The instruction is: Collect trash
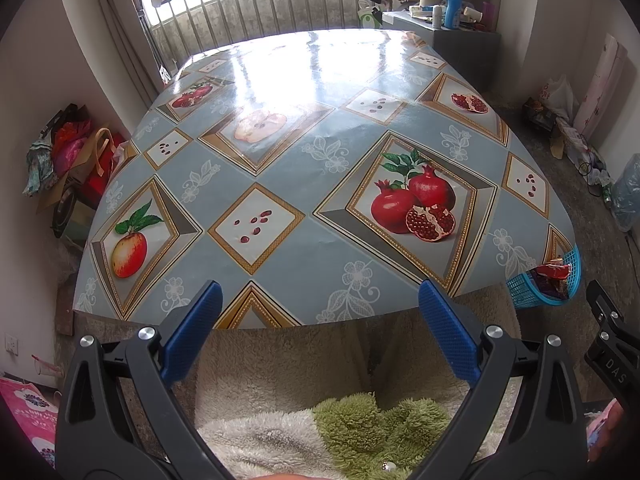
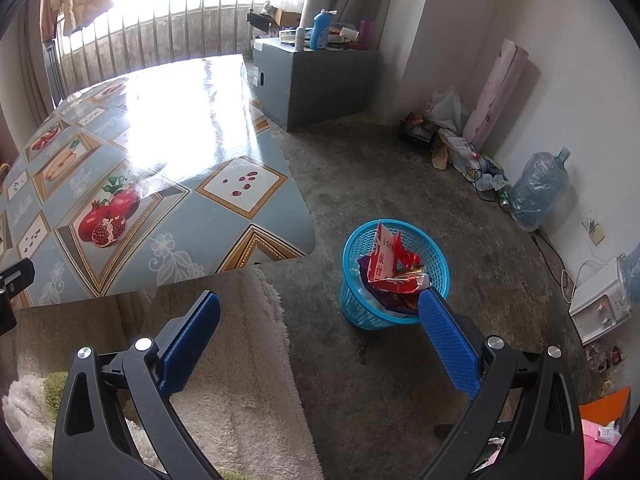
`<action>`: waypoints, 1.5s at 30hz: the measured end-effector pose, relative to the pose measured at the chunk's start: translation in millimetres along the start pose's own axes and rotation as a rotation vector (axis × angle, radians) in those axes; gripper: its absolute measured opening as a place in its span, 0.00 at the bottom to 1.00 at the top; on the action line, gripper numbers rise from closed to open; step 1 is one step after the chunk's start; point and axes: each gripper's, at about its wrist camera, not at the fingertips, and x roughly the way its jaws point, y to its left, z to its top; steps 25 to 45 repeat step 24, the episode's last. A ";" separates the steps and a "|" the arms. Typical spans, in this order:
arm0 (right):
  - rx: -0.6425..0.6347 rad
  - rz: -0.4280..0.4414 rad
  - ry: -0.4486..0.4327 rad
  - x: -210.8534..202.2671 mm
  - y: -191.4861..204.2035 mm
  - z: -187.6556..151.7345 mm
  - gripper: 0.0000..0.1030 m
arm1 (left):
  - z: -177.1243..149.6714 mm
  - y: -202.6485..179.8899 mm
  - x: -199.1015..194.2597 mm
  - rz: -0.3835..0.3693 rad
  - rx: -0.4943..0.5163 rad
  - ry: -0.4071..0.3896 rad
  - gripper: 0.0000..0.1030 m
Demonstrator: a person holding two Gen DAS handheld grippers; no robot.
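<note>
I count one blue mesh basket [image 2: 394, 276] just past my right jaws, one table [image 1: 304, 184] ahead of my left jaws, one grey cabinet [image 2: 316, 80] and one water jug [image 2: 538, 188] far beyond.

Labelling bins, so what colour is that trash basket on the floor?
Bright blue basket, clearest in the right wrist view.

The left black gripper with blue bumpy pads [image 1: 320, 300] is held low, and its two fingers are spread wide apart with nothing between them. The right black gripper with blue bumpy pads [image 2: 320, 312] is held the same way, its fingers wide apart and bare too. The two grippers sit side by side.
</note>
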 end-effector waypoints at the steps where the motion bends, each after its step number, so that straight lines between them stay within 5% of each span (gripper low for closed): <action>1: 0.000 0.001 -0.001 -0.5 0.1 0.9 0.94 | 0.0 0.0 -0.1 0.000 0.001 0.000 0.92; 45: 0.003 0.006 -0.014 -6.3 5.4 6.1 0.94 | 2.3 -2.5 -4.5 0.000 0.001 -0.006 0.92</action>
